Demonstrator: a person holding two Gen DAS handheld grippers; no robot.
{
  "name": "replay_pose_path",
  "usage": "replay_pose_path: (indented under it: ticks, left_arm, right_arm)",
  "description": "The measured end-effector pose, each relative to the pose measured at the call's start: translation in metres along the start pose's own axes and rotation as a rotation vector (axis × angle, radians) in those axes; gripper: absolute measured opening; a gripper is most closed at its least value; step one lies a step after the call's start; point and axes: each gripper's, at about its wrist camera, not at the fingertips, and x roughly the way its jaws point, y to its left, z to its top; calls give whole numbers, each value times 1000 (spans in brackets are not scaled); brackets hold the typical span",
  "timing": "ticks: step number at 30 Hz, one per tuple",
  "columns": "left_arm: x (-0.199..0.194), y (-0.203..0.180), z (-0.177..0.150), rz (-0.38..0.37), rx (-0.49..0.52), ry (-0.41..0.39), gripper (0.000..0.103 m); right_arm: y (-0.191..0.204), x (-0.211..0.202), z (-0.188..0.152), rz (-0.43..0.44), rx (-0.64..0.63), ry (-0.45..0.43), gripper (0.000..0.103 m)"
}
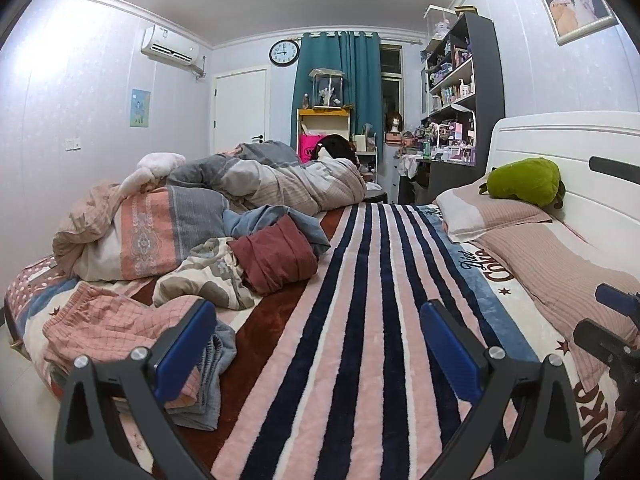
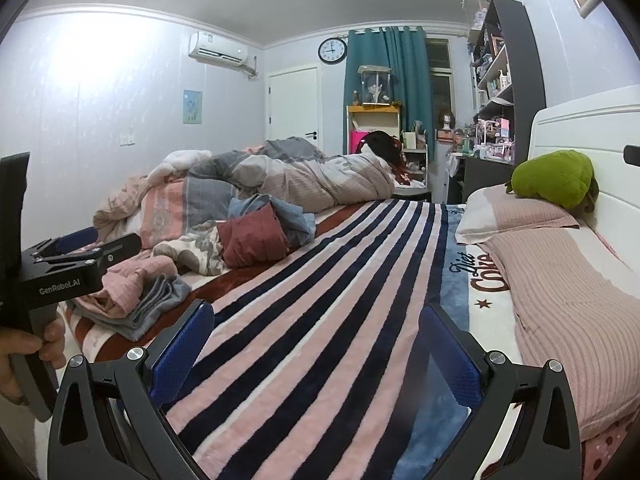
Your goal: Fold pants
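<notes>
Pants not picked yet: both grippers spread wide, empty, over striped blanket (image 1: 340,320). Left gripper (image 1: 318,344) just right of pink/grey folded stack (image 1: 120,332); right gripper (image 2: 316,344) further right. Unfolded heap (image 1: 256,256) beyond stack. Next: reach there, pinch waistband w/ both, I judge.

The left tongs (image 1: 318,344) fill the bottom of the left wrist view, their blue-padded fingers (image 1: 182,354) spread wide with nothing between them. The right tongs (image 2: 316,346) stand likewise along the bottom of the right wrist view, parted wide and holding nothing. At the left edge of that view the person's left hand (image 2: 24,354) grips the black handle of the left tongs, which point toward the frame's middle.
</notes>
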Motion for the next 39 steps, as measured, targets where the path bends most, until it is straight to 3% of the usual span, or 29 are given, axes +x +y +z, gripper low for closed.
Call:
replay_pose_path:
  ticks: [39]
  left_arm:
    - [-6, -1, 4, 19, 7, -10, 101]
  right_arm:
    - [-4, -3, 3, 1, 11, -4, 102]
